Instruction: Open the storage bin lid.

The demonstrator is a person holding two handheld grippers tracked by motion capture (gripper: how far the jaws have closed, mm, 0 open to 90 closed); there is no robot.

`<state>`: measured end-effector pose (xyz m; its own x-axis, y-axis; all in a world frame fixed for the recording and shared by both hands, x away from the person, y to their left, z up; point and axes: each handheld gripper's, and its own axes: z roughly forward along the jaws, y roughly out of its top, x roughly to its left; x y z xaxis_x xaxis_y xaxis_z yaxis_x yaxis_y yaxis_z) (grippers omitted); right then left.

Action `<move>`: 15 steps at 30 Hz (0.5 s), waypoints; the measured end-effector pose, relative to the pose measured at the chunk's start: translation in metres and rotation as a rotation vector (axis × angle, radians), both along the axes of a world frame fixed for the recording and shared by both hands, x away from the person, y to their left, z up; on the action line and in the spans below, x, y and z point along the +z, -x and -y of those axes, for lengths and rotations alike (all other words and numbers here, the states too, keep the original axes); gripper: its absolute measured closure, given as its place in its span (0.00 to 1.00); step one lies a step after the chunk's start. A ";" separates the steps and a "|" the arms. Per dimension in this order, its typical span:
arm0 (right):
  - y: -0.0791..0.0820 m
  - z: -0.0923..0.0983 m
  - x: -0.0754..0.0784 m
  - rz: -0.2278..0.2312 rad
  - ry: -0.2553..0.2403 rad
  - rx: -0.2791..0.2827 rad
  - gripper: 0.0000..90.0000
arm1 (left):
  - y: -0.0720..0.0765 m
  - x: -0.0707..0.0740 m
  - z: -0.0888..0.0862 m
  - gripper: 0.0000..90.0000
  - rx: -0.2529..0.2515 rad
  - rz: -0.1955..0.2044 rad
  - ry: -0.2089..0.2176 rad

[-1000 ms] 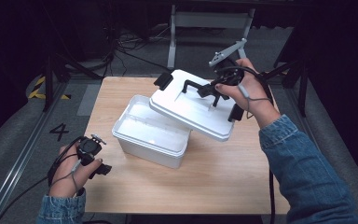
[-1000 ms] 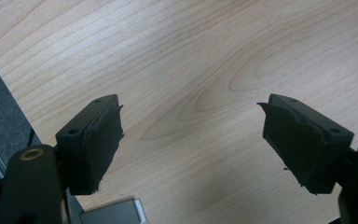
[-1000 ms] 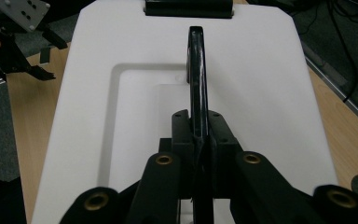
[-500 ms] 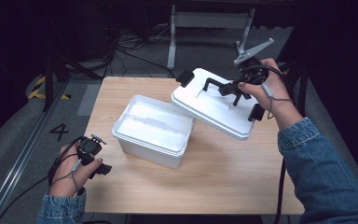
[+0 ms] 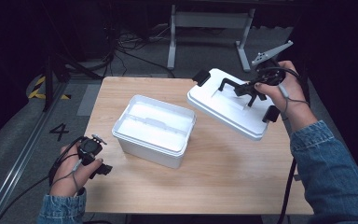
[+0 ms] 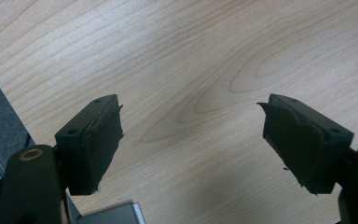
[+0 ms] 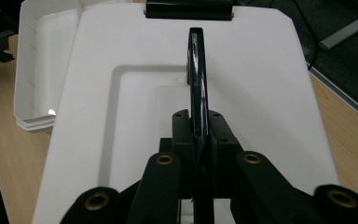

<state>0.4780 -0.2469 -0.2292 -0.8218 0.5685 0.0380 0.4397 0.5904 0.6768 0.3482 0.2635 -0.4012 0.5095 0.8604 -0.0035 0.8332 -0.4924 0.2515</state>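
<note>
A white plastic box (image 5: 154, 128) stands open in the middle of the wooden table (image 5: 223, 172). Its white lid (image 5: 228, 105) hangs tilted in the air to the right of the box, clear of it. My right gripper (image 5: 249, 91) is shut on the lid's black handle (image 7: 197, 70); in the right gripper view the handle runs straight out from between the closed jaws across the lid (image 7: 261, 70). The box (image 7: 37, 70) lies beyond the lid's left edge there. My left gripper (image 5: 103, 169) rests at the table's front left corner, open, with bare wood (image 6: 191, 56) between its pads (image 6: 298, 144).
Black latches sit at the lid's two ends (image 5: 201, 77) (image 5: 270, 114). A metal table frame (image 5: 209, 21) and cables lie on the dark floor beyond the far edge. A floor rail (image 5: 14, 168) runs along the left. Bare wood lies in front of the box.
The right hand has carried the lid to the right, off the box and toward the table's right edge. The left hand and the box have stayed put.
</note>
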 end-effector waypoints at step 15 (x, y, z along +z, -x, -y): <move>-0.018 0.042 -0.045 -0.041 0.022 -0.077 0.94 | -0.001 -0.003 0.002 0.23 0.002 -0.009 0.004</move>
<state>0.4963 -0.2893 -0.2745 -0.7738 0.6308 0.0577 0.5114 0.5684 0.6445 0.3496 0.2614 -0.4038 0.5078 0.8614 -0.0117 0.8364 -0.4898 0.2460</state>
